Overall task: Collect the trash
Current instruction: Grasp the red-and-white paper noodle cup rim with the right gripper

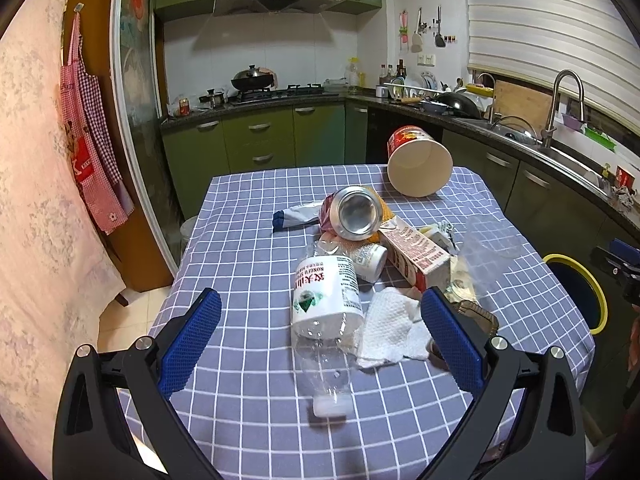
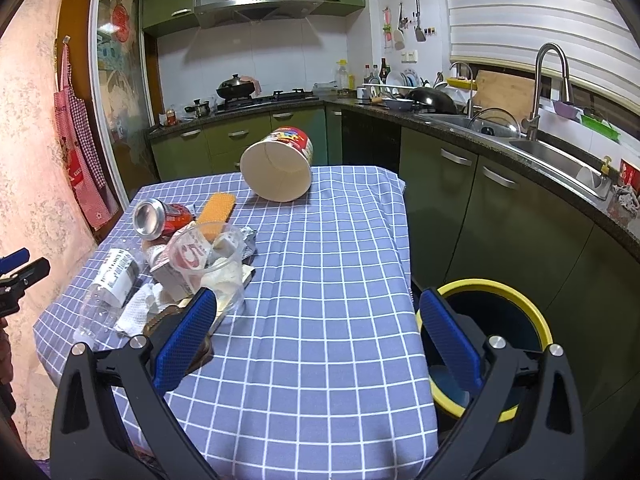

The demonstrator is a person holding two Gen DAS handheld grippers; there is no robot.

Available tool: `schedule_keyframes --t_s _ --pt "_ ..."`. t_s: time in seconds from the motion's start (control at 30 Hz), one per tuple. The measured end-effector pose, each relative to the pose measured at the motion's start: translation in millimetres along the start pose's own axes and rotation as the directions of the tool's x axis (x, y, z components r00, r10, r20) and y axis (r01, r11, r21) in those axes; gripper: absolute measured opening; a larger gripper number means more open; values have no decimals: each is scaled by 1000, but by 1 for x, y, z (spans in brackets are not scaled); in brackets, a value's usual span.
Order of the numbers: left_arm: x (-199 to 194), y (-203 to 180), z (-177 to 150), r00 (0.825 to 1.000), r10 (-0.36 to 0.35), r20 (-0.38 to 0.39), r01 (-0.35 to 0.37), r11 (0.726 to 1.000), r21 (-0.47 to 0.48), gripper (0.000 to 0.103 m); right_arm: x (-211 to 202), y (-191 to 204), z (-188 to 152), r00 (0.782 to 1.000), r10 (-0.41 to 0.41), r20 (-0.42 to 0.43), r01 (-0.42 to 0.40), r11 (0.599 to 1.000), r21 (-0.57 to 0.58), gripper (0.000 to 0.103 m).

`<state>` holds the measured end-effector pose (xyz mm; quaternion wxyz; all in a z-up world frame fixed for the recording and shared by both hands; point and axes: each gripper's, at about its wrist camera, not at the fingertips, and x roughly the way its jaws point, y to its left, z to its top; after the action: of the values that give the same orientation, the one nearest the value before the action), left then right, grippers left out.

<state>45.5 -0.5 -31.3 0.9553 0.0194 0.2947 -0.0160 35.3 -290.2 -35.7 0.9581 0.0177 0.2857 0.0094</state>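
Observation:
A pile of trash lies on the blue checked tablecloth (image 1: 248, 412): a clear plastic bottle (image 1: 326, 304) on its side, a crumpled white tissue (image 1: 390, 326), a red can (image 1: 356, 212), a milk carton (image 1: 416, 254) and a tipped paper noodle cup (image 1: 418, 162). My left gripper (image 1: 320, 312) is open, its blue fingers on either side of the bottle. My right gripper (image 2: 314, 312) is open and empty over the table's right part, beside a clear plastic cup (image 2: 212, 264). A yellow-rimmed bin (image 2: 492, 344) stands on the floor to the table's right.
Green kitchen cabinets (image 2: 472, 200) and a counter with a sink (image 2: 552, 156) run along the right, close to the table. A stove with a wok (image 1: 250, 80) is at the back. An apron (image 1: 90, 120) hangs on the left wall.

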Motion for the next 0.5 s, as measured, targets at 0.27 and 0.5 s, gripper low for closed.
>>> schedule_keyframes --t_s 0.27,0.5 --pt "50 17 55 997 46 69 -48 998 26 98 37 -15 51 996 -23 90 23 1000 8 97" --pt "114 39 101 991 57 123 -56 998 -13 98 122 20 99 994 18 107 0 986 -169 96"
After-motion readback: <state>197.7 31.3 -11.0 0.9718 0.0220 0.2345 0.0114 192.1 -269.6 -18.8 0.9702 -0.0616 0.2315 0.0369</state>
